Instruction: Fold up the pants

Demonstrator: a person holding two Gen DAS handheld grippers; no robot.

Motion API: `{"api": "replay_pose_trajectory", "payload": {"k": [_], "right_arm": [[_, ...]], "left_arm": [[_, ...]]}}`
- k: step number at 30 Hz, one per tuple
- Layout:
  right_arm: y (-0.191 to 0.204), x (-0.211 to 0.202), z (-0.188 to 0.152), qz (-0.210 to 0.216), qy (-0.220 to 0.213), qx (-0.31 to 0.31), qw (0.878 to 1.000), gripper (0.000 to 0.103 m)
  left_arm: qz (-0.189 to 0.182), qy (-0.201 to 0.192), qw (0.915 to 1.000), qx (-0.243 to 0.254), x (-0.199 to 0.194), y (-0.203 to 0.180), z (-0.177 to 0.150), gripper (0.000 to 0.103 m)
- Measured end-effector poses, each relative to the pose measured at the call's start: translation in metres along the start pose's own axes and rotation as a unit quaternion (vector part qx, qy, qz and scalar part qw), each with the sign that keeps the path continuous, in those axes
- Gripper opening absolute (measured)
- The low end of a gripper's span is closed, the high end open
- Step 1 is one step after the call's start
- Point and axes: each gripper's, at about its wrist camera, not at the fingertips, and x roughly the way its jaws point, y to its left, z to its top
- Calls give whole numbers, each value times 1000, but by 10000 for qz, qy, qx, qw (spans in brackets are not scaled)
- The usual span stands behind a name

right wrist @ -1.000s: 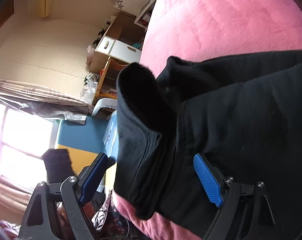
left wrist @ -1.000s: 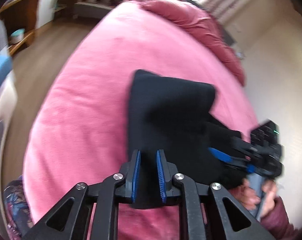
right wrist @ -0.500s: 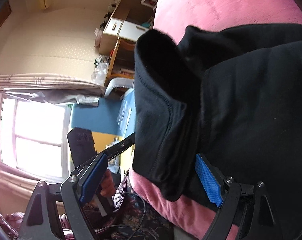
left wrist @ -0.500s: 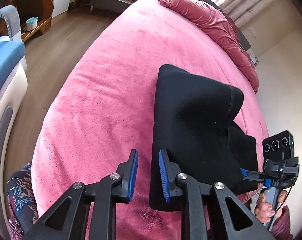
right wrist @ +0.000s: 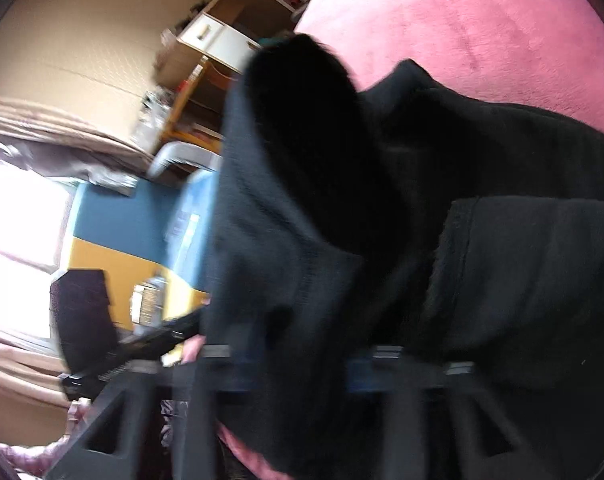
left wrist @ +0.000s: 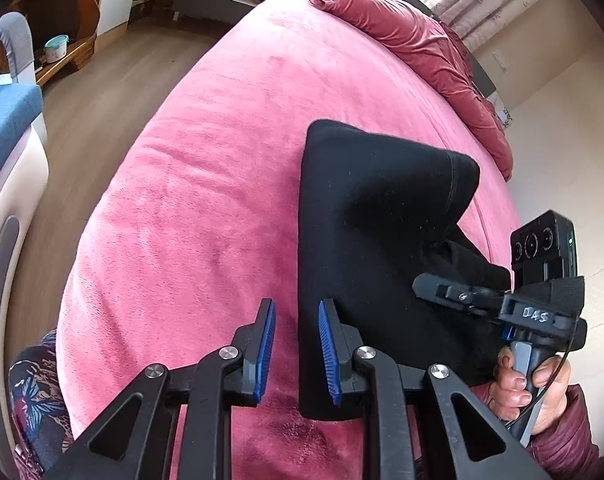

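A bed (left wrist: 206, 208) with a pink plush cover is filling most of the left wrist view, with wooden flooring and shelving lying beyond it. The black pants (left wrist: 374, 232) are lying on the near right part of the bed as a partly folded bundle, with one thick layer standing up from the rest.

The left tool (left wrist: 296, 354) is hovering just beside the near left edge of the pants. Its blue pads are standing a narrow gap apart with only the pink cover showing between them, so it is holding nothing.

The right tool (right wrist: 294, 364) is working at the near right edge of the bundle, gripped by a hand (left wrist: 530, 384). Its jaws have just been closing, and in the blurred right wrist view black fabric is sitting between them; a grip on the raised layer appears to be forming.

The step in hand appears to be seizing an edge for a further fold. The next move is calling for the left tool to take the matching edge, so that both edges are travelling together and the layer is landing flat.
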Motion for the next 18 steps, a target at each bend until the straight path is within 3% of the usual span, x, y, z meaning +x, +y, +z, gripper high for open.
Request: {"api": "replay_pose_trajectory", "payload": {"k": [3,9,13,18], "right_arm": [[10,-12,-2,-30,-235,-162,9996,17],[48,-58,-1,316,-719,-620,9950,16],[65,-79,0,256,-869,-878,9920,16],[70,-111,-8,249,-1133,-1043,9878,16]], "left_arm": [[-100,-81,9999,-27,-4,3,3,25],[-288,-129,9993,-175,-9,7,7,29],[-742,-197,9968,-236,-14,2,14,32],[-1038,-259,9942,-92,-15,-15,23,33]]}}
